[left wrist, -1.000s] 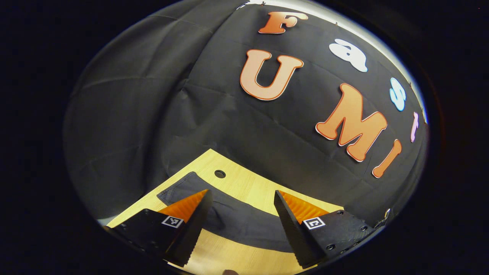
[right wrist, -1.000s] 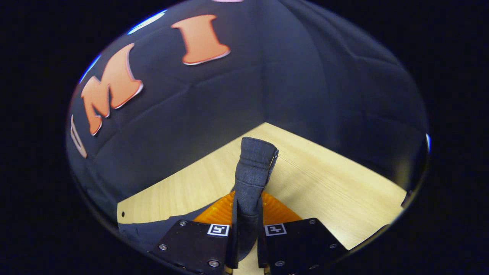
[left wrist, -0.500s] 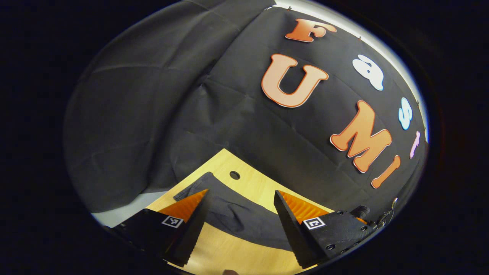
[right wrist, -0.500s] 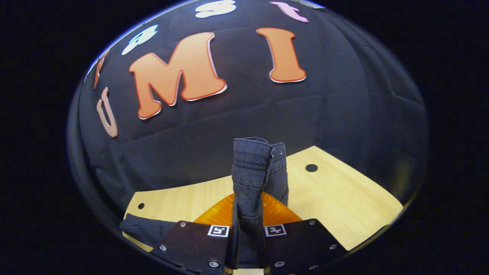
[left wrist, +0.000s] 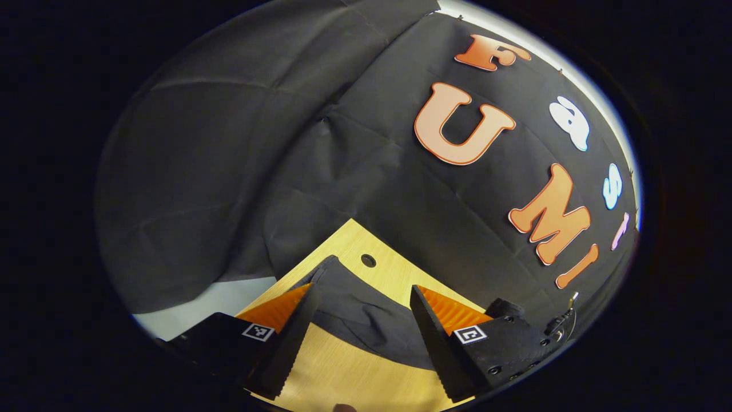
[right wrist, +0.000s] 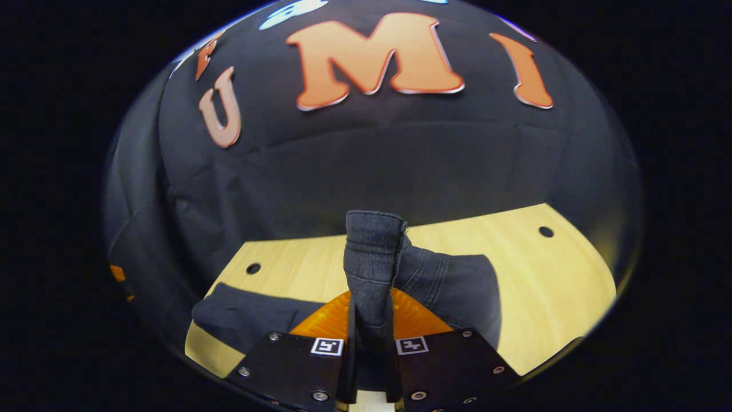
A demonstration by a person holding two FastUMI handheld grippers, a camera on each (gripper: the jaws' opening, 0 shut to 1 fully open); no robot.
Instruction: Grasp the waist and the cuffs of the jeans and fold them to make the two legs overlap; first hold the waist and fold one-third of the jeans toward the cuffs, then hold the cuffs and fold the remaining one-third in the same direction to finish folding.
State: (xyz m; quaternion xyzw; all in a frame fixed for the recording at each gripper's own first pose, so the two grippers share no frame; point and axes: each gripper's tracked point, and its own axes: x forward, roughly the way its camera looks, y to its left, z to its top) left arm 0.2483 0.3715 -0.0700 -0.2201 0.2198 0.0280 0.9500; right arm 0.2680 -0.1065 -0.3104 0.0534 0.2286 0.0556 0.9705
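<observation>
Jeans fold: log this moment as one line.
right gripper: shut on jeans, lifted | left gripper: open above table

We're in a recording booth: black cloth wall (right wrist: 372,166) rising just beyond a pale wooden table (right wrist: 549,286) with drilled holes.

The wooden table (right wrist: 549,286) is the landmark. On its right side, past the raised fold of the jeans (right wrist: 372,263), bare wood runs open to the edge. On its left side a flat jeans leg (right wrist: 246,312) crosses the surface, with a bare strip behind it. The black booth cloth (right wrist: 372,166) closes off the table's far edge.
</observation>
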